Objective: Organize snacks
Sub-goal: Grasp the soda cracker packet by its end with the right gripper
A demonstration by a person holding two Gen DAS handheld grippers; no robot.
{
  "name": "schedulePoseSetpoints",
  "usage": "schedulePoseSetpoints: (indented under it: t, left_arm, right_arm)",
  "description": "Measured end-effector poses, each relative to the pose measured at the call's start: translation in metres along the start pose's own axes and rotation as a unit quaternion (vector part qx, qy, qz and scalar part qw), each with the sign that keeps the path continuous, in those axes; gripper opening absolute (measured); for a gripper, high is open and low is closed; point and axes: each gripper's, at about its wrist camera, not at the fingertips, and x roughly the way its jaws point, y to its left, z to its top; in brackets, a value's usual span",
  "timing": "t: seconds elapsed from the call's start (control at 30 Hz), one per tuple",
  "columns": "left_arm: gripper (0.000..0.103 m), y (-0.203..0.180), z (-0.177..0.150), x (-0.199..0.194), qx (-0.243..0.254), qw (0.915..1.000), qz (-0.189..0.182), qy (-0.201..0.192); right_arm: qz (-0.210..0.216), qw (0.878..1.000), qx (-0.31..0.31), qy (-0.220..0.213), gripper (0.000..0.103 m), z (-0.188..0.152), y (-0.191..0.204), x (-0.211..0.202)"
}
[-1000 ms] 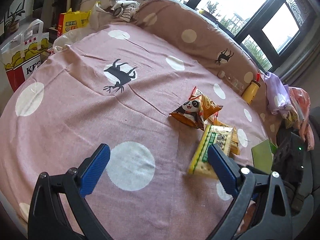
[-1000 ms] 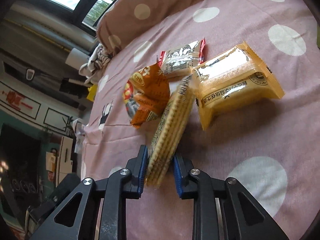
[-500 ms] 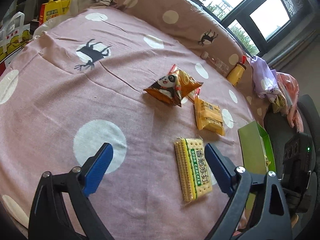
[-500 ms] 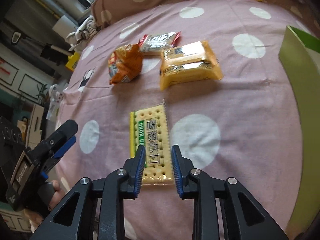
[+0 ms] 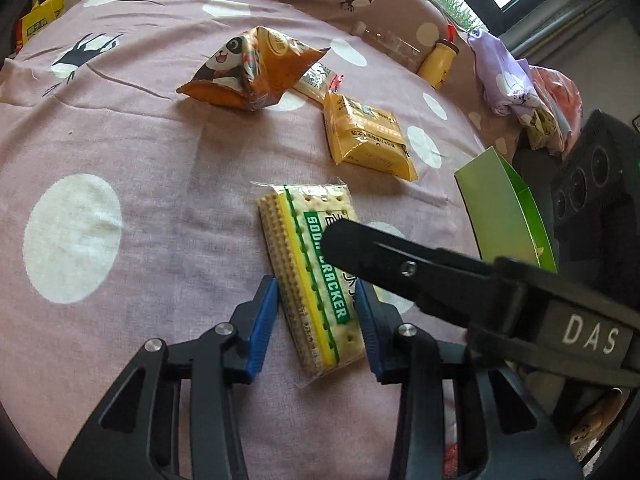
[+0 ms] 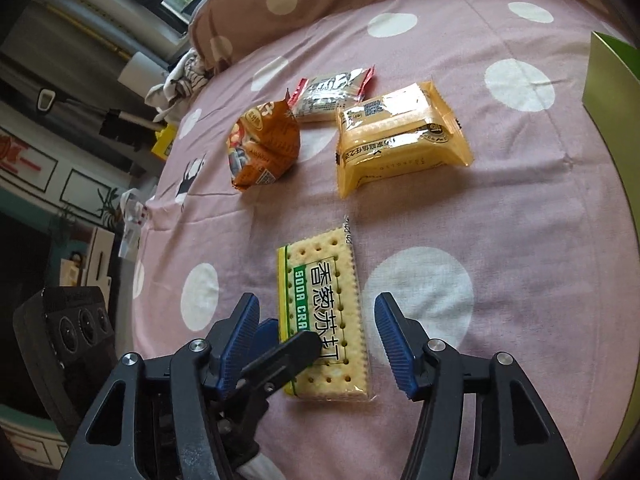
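- The cracker pack [image 5: 316, 280] lies flat on the pink dotted cloth [image 5: 120, 152], near the edge close to the cameras.
- The left gripper [image 5: 316, 320] has just been closing. Its two blue pads sit on the long sides of the cracker pack, one on each side. The left pad [image 5: 262, 322] touches the side of the pack and the other pad is right against the far side, so it looks like a pinch.
- The right gripper [image 6: 320, 340] has just been opening. Its blue pads are spread apart, with the near end of the pack between them, and neither pad touches the pack.
- In the left view, a black finger of the right gripper crosses over the top of the pack.
- In the right view, a black finger of the left gripper pokes in from the lower left and lies over the pack's corner.
- A yellow pack [image 6: 400, 140] lies farther back on the cloth, apart from the crackers.
- An orange bag [image 6: 264, 148] with a panda on it stands left of the yellow pack.
- A small silver pack [image 6: 332, 94] lies behind those two, just beside both.
- A green box [image 5: 504, 208] stands at the right edge of the cloth.
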Motion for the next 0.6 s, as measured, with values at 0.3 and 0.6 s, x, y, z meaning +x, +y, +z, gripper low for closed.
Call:
schedulePoseSetpoints:
  t: [0.3,0.6]
  left_arm:
    - [0.036,-0.001,-0.001,-0.002,0.01,0.9999,0.0,-0.011]
    - [0.035,-0.016,-0.004,-0.034,0.046,0.9942,-0.007,-0.097]
  right_arm:
    - [-0.011,1.0,-0.012,0.001,0.061,-0.005,0.007,0.012]
    - [-0.004,0.994,-0.064,-0.091,0.061,-0.012,0.027,-0.023]
